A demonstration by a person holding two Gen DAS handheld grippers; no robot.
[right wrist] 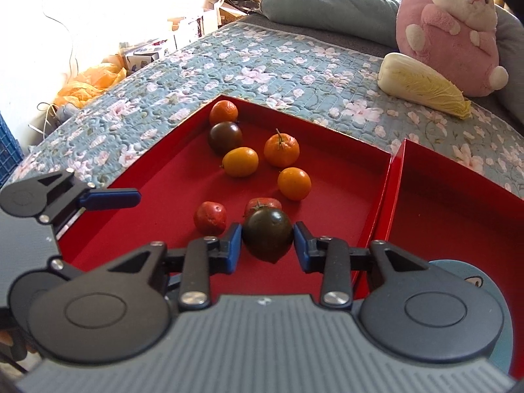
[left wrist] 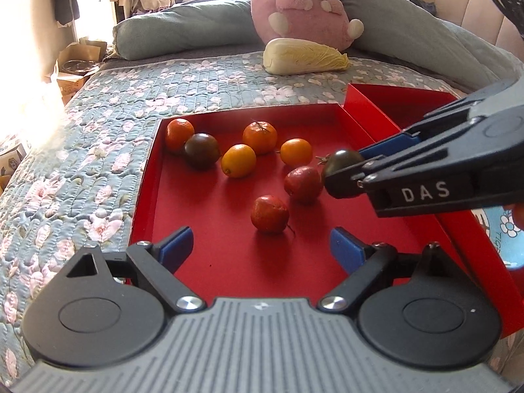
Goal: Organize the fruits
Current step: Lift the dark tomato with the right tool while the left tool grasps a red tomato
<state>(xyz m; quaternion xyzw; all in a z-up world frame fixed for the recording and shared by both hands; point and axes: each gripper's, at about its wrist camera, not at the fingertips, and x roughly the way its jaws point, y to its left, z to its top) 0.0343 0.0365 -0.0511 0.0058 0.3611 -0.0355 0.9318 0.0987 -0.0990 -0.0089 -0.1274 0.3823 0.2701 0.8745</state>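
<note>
- The bed's floral quilt (left wrist: 203, 78) spreads under everything, with a grey-green bolster (right wrist: 327, 3) along its far edge.
- A pink plush rabbit (right wrist: 448, 26) leans on that bolster, and a napa cabbage (left wrist: 304, 56) lies on the quilt just in front of it.
- Two red trays sit edge to edge on the quilt: the left tray (right wrist: 137, 249) holds the fruit, while the part of the right tray (right wrist: 458, 203) that shows is bare.
- My left gripper (left wrist: 260, 245) hangs over the left tray's near edge, fingers spread wide with nothing between them.
- My right gripper (right wrist: 268, 242) is clenched on a dark tomato (right wrist: 268, 234), blue pads pressing both its sides, lifted above the left tray's floor near its right wall.
- Loose in the left tray: two tangerines (right wrist: 281, 150), two smooth orange citrus (right wrist: 240, 162), another dark tomato (right wrist: 225, 137) touching the far tangerine, and two small red fruits (right wrist: 209, 217) nearest me.
</note>
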